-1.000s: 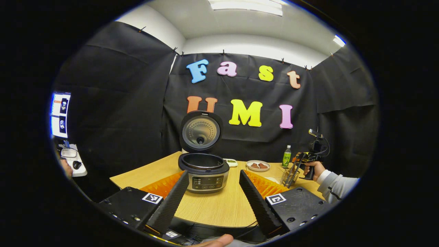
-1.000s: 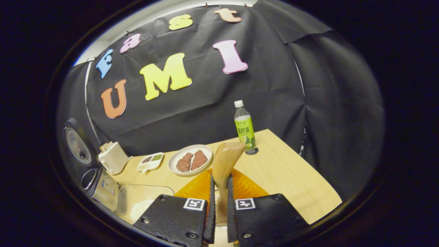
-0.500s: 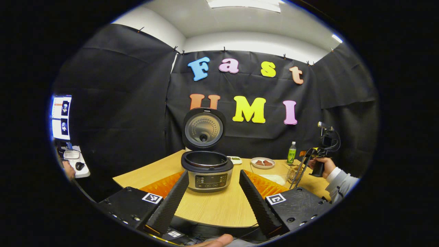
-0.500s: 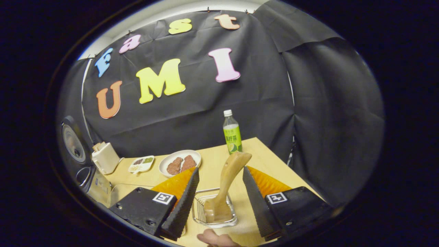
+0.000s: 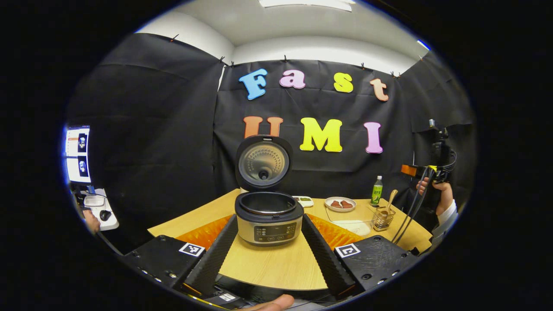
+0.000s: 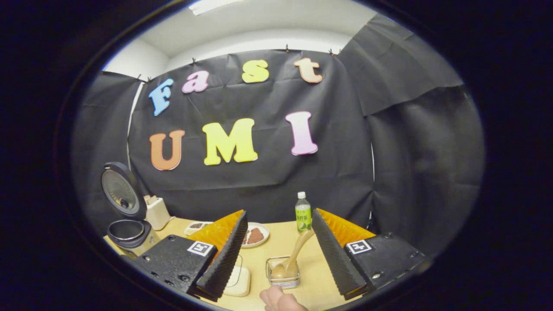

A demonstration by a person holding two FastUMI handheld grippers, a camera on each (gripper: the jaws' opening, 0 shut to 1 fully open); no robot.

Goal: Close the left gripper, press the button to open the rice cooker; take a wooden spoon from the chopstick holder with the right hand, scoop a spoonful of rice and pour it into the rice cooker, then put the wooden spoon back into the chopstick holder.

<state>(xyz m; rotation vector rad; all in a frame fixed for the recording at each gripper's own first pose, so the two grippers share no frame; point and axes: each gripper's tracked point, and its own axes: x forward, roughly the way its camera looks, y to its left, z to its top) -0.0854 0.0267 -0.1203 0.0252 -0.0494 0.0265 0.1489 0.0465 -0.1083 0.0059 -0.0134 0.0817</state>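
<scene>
The setting is a data-recording booth inside an office-type room, dressed as a small kitchen. Black cloth (image 5: 151, 129) is clipped up as walls on three sides; above it show a white painted wall and a ceiling light panel (image 5: 309, 3). A wooden tabletop (image 5: 276, 263) carries kitchen props: an open rice cooker (image 5: 268, 211), a plate of food (image 5: 341, 204), a green drink bottle (image 5: 376, 190) and a wire chopstick holder (image 5: 382, 219). At far left, outside the cloth, stand a lit monitor (image 5: 77, 153) and a computer mouse (image 5: 105, 212) on a white desk.
</scene>
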